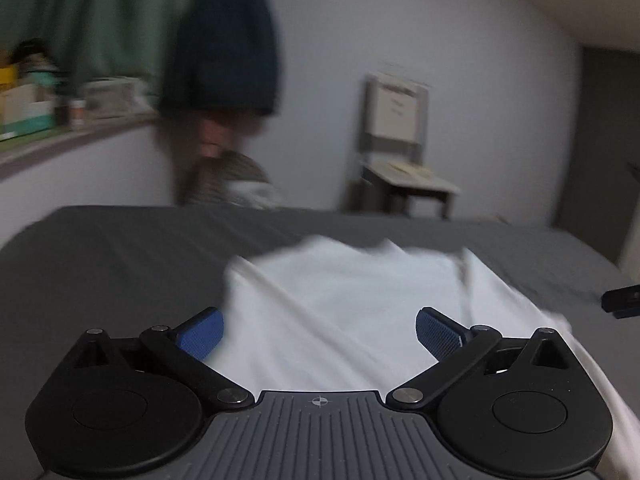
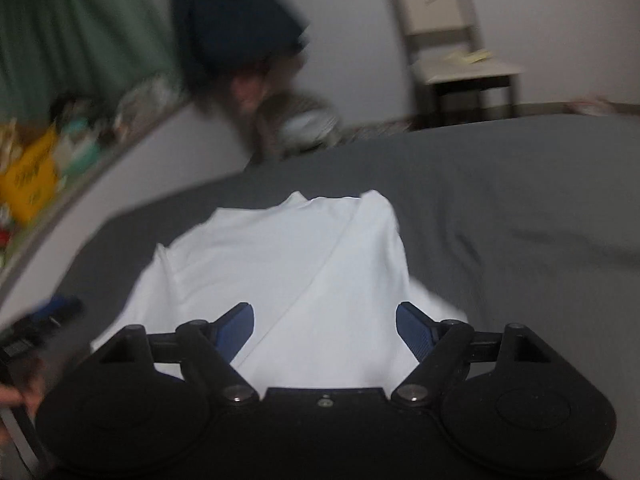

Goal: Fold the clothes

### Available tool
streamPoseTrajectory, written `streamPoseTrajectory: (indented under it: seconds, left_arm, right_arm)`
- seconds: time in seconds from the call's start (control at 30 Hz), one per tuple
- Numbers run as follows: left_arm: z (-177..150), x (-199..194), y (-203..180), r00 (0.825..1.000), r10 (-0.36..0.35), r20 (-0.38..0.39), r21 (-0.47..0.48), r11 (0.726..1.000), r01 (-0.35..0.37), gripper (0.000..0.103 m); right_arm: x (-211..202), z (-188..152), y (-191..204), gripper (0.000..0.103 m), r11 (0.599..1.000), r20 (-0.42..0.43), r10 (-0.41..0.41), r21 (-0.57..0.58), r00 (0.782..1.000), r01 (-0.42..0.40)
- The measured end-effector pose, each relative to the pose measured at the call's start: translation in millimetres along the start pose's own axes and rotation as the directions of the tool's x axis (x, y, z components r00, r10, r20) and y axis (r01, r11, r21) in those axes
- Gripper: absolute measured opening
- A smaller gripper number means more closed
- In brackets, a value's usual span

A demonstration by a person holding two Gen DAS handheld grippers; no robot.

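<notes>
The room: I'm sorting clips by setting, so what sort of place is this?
Most likely a bedroom at home: a white garment lies on a bed with a grey sheet, a green curtain hangs behind, and a chair stands by the wall.

— What can't you make out here?
— The clutter on the shelf (image 1: 36, 108) — smeared by motion, no label readable. The dark garment (image 1: 224, 40) hanging by the green curtain (image 1: 100, 20) is blurred too, its top cut off.
— And the white garment (image 1: 352, 312)?
— Its near edge is hidden behind the left tool (image 1: 319, 334); in the right wrist view the right tool (image 2: 325, 330) covers it likewise.
— The paper on the chair (image 2: 436, 4)?
— Too small to read.
</notes>
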State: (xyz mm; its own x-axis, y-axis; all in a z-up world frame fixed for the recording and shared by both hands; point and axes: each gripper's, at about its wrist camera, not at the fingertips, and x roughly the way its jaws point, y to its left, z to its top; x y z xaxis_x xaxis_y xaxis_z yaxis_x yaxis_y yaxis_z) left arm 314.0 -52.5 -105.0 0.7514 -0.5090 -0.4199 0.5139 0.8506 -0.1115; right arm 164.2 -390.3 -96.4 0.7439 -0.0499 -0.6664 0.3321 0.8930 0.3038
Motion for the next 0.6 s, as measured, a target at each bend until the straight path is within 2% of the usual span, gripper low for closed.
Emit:
streamPoseTrajectory:
  seconds: [0.07,0.17,0.23,0.3,0.37,0.43,0.5,0.6]
  left_arm:
    - [18.4,22.6,14.3,1.000,0.019,-0.021,-0.009,1.000,-0.019,0.103]
    - [39.5,69.3,25.6,0.993,0.078,-0.084,0.030,0.997,-0.076,0.103]
    - [49.4,105.5,33.2,0.984,0.127,-0.126,0.047,0.991,-0.122,0.102]
    - [53.0,142.2,42.0,0.968,0.161,-0.194,0.041,0.987,-0.156,0.100]
    - [52.4,171.1,53.9,0.953,0.165,-0.253,-0.020,0.984,-0.176,0.083]
    - [49.8,186.8,65.0,0.949,0.115,-0.293,-0.102,0.983,-0.150,0.070]
    - [47.8,198.1,67.8,0.944,0.099,-0.315,-0.125,0.981,-0.145,0.068]
    - [42.3,214.3,64.1,0.930,0.118,-0.348,-0.080,0.985,-0.155,0.068]
  right_arm:
    - [32.6,37.7,-16.7,0.075,1.000,-0.035,0.013,-0.017,0.999,-0.013]
    - [76.7,80.9,-37.4,0.075,0.999,-0.093,0.038,-0.008,0.995,-0.039]
    - [105.7,96.9,-47.1,0.066,0.999,-0.148,0.024,-0.021,0.989,-0.027]
    - [128.2,100.4,-53.9,0.058,1.000,-0.197,0.007,-0.023,0.980,-0.012]
    - [142.4,100.8,-57.9,0.055,0.999,-0.230,0.028,-0.022,0.973,-0.034]
    - [155.1,101.3,-60.3,0.055,0.998,-0.253,0.059,-0.015,0.966,-0.065]
    - [167.7,101.1,-61.3,0.051,0.996,-0.273,0.088,-0.004,0.958,-0.093]
    - [179.6,95.0,-58.8,0.045,0.995,-0.275,0.095,0.006,0.957,-0.097]
